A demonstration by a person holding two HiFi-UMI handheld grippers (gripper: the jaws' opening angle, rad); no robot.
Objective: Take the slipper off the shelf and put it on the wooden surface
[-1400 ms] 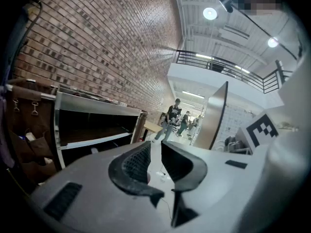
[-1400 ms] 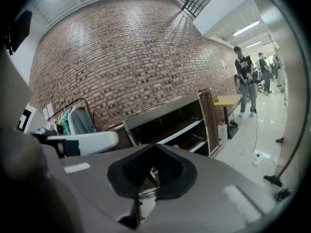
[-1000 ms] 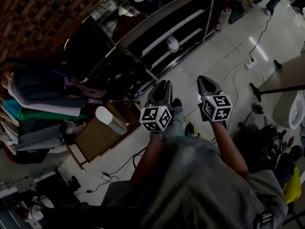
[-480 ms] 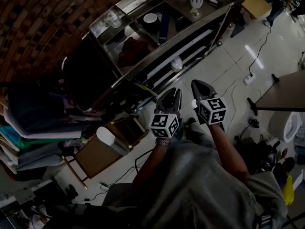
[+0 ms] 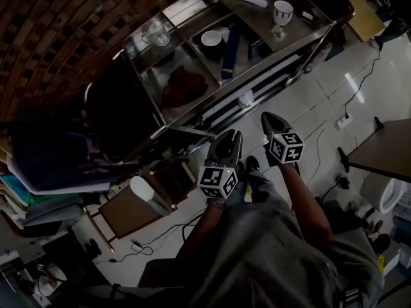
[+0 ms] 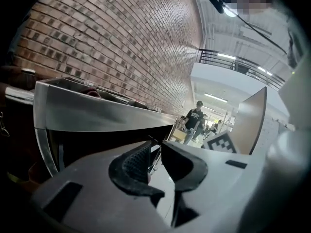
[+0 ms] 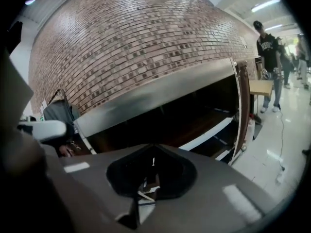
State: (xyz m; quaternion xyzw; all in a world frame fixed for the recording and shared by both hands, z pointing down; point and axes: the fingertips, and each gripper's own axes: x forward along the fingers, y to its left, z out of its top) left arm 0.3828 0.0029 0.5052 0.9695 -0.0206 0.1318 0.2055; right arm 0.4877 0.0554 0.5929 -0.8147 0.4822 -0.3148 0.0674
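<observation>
— Before a brick wall [image 5: 58,37], a steel shelf unit [image 5: 157,76] stands on a pale tiled floor, and a person faces it with a gripper in each hand. Where is the slipper?

— The white slipper [image 5: 246,99] lies on a lower shelf, near the unit's front edge. Above it, the top carries a glass [image 5: 156,32], a bowl [image 5: 210,38], a mug [image 5: 282,10] and a red cloth [image 5: 182,87]. Neither gripper touches the slipper.

— How do the grippers stand?

— The left gripper [image 5: 230,136] is released: its jaws stand a narrow gap apart, with nothing between them. The right gripper [image 5: 268,117] is clenched, pads pressed together on nothing. Both hover side by side over the floor and point toward the shelves. The right one is the nearer to the slipper.

— And the wooden surface?

— The wooden surface [image 5: 125,213] sits low at the person's left, well apart from the slipper and near a stack of folded cloth [image 5: 32,194]. A white object [image 5: 146,191] rests at its edge toward the shelves. What that object is cannot be told.
</observation>
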